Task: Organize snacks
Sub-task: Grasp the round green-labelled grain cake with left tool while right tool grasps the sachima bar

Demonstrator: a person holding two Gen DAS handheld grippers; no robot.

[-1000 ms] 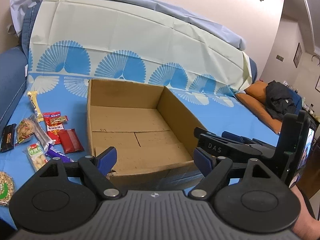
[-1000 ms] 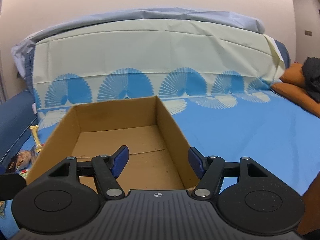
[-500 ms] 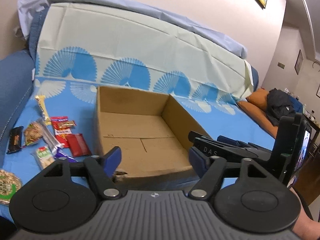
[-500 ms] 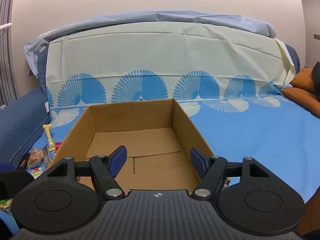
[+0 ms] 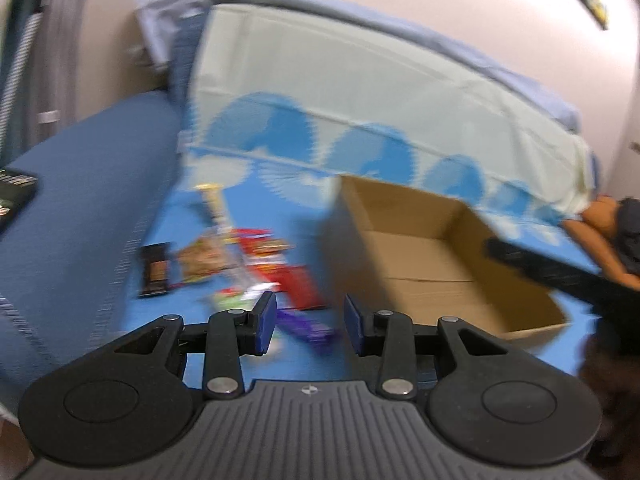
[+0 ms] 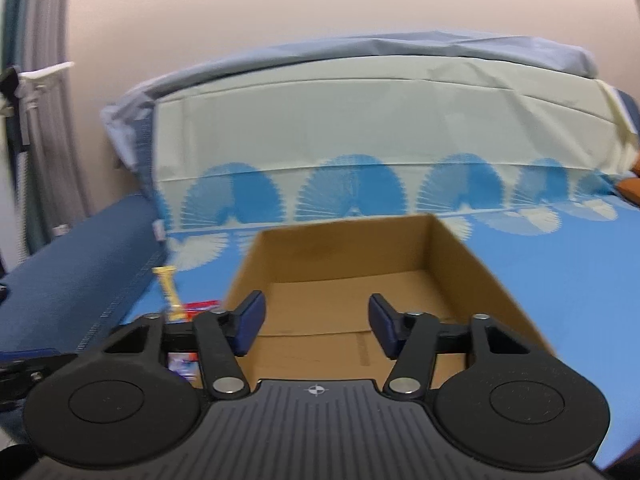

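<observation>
Cardboard, plain and brown, makes up the open box [image 6: 344,280] that sits on the blue patterned sheet [image 6: 560,272] of the bed, its inside bare as far as both views show. The right tongs [image 6: 315,322] point down at a shallow slant over the near edge of this box, aimed into its hollow. Their blue pads [image 6: 249,322] stand apart with nothing between them, and the jaws are closing.

The left tongs [image 5: 310,322] also tilt downward, aimed at the sheet to the left of the box. This view is smeared by motion. Their jaws are closing too, the gap now narrow, and they grip nothing; a purple packet [image 5: 306,326] lies on the sheet below and beyond the gap, not touched by the pads as far as the blur allows.

Snacks [image 5: 240,264] lie scattered on the sheet just left of the box: a yellow bar [image 5: 214,210], a red packet [image 5: 298,286] and a dark bar [image 5: 154,270] among them, all outside the box. The right tongs' black body [image 5: 560,276] crosses the right side of the left view.
</observation>
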